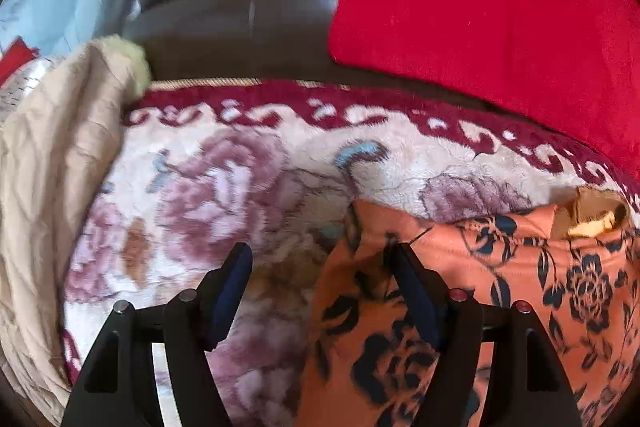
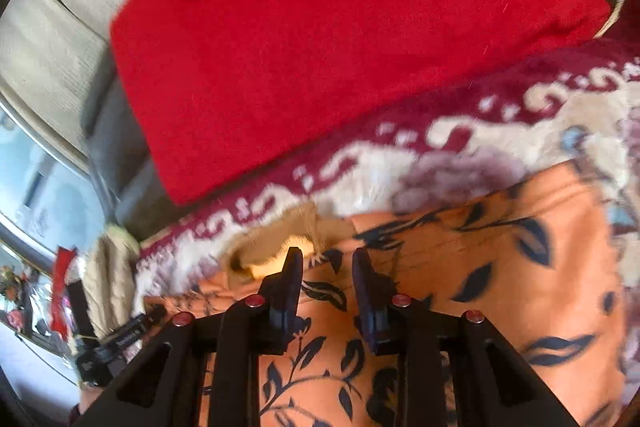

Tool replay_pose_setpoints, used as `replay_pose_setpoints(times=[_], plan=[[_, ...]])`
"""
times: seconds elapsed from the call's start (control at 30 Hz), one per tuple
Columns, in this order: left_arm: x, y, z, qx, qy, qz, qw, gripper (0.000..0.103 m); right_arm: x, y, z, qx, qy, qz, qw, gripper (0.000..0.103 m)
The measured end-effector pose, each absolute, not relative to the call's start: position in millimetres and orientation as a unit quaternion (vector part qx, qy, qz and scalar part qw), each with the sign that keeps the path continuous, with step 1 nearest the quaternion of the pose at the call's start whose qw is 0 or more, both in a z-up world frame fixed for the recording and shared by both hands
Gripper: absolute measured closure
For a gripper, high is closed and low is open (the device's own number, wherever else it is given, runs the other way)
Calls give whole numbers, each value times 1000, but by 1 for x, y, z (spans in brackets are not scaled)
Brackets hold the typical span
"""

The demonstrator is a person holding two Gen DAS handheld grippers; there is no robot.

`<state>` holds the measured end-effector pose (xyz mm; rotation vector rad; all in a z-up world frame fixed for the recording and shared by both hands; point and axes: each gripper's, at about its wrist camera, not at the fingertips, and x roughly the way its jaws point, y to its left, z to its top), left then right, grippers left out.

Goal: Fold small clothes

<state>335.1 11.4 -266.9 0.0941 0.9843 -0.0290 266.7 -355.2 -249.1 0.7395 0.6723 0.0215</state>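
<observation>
A: Orange floral garment (image 1: pixel 500 291) lies on the flowered blanket (image 1: pixel 248 187), near side, below the red cushion (image 1: pixel 480 7)?

B: Yes. A beige cloth (image 1: pixel 52 187) sits at the blanket's left.

A: And the grippers?

B: Left gripper (image 1: pixel 320 259) spread wide, grasping nothing. Right gripper (image 2: pixel 327 259) parted over the garment, also empty.

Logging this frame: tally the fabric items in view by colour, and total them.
Red: 1, the red cushion
Orange floral: 1, the orange garment
Beige: 1, the beige cloth
Cream-and-maroon floral: 1, the blanket
Total: 4
</observation>
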Motion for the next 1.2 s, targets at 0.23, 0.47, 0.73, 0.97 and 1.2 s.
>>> replay_pose_setpoints(times=[0.23,0.47,0.73,0.97,1.2], plan=[[288,44,-276,48,473,-23,879,28,241,-389,-274,315,381,-84,865,74],[210,92,-242,-21,447,-50,893,29,201,-357,-248,341,356,-15,870,72],[150,81,-271,-108,504,-118,849,29,195,-222,-237,247,388,126,879,72],[173,87,-278,-256,490,-115,825,29,207,-210,-273,262,430,123,855,74],[190,77,-278,-260,478,-81,835,60,173,-261,-251,320,321,72,888,74]])
